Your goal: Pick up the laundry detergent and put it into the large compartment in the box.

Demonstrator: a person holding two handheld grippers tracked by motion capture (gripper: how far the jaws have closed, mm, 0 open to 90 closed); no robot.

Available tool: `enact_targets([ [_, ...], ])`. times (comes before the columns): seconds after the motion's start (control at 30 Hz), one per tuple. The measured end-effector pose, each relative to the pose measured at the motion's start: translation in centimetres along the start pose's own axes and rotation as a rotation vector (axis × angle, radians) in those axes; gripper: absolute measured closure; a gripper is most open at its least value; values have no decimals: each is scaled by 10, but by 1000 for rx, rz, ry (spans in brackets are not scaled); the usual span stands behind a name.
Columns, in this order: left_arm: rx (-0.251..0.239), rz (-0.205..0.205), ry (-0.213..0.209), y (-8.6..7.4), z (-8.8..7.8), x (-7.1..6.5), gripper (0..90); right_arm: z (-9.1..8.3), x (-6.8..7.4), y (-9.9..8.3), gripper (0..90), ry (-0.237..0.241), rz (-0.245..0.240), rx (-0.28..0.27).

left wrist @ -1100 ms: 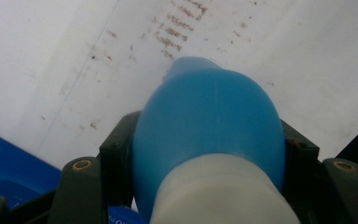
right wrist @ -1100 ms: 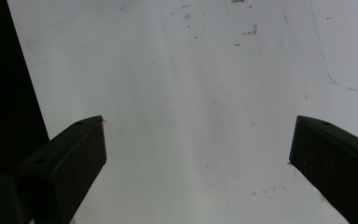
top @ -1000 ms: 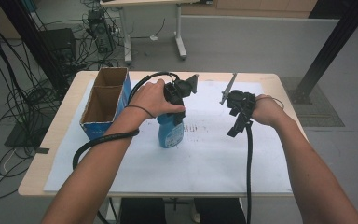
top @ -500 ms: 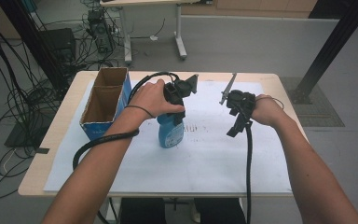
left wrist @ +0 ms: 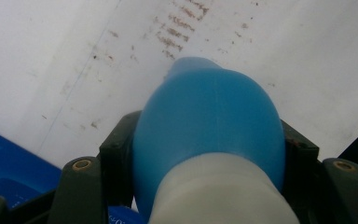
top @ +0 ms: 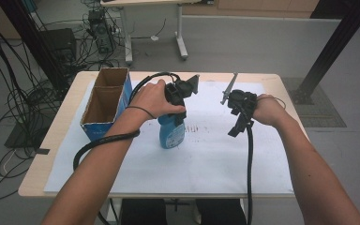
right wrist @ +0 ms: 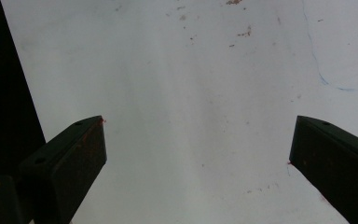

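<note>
A blue bottle (top: 171,134) with a white neck stands upright on the white sheet (top: 206,157) near the table's middle. My left gripper (top: 174,118) comes down on it from above, shut on its upper part. In the left gripper view the blue bottle (left wrist: 209,116) sits between the two black jaws, which press on its sides. My right gripper (top: 235,131) hangs over the sheet to the right of the bottle, apart from it. Its jaws (right wrist: 198,140) stand open and wide, with bare stained paper between them.
An open cardboard box (top: 104,101) with blue sides stands at the table's left, close to the bottle; its blue side (left wrist: 9,168) also appears in the left gripper view. Brownish marks (top: 201,129) dot the sheet. Cables trail from both grippers toward the front edge.
</note>
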State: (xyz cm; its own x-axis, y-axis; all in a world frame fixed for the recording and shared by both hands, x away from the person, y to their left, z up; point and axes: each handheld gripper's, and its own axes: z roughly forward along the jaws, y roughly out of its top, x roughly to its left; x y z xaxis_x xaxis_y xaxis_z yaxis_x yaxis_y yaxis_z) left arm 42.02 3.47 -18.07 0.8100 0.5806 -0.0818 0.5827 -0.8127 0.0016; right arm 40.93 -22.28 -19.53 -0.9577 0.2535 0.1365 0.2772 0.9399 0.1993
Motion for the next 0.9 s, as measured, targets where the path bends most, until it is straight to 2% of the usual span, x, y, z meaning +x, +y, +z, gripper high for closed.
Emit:
enact_targets([
  [0.9, -1, -6, 5, 0, 0, -1, 374, 0, 0, -2, 39, -3, 9, 8],
])
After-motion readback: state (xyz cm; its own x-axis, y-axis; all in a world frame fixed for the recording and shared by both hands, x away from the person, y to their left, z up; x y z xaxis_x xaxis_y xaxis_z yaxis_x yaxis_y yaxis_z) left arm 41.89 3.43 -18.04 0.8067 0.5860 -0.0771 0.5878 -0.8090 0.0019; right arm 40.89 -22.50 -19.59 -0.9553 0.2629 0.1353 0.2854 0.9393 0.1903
